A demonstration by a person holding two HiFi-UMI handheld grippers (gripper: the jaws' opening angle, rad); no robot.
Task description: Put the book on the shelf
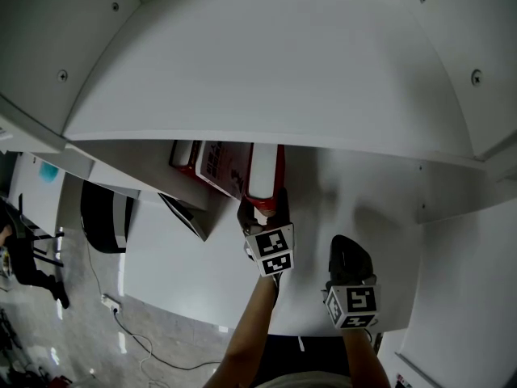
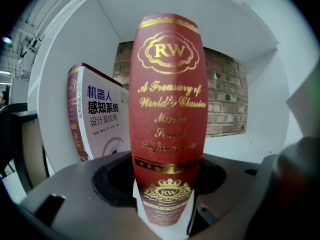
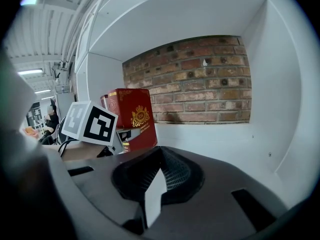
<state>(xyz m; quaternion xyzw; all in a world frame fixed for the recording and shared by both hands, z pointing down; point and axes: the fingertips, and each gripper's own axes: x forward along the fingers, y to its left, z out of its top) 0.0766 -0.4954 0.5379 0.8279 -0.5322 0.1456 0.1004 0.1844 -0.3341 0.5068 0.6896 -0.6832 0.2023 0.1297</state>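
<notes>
Red book: gold lettering, gold crests. Left of it, lilac-and-white book, black characters. Behind it, red-brown brick wall. White shelf.

The left gripper reaches forward past the front edge of the shelf board, pointing a little downward. Its jaws stand wide, with the pads just beside the sides of the red book. The bare left forearm stretches straight behind it. The right gripper hangs just beside it, nearer the front edge, with its jaws together and nothing between them. The right forearm is drawn in close.
</notes>
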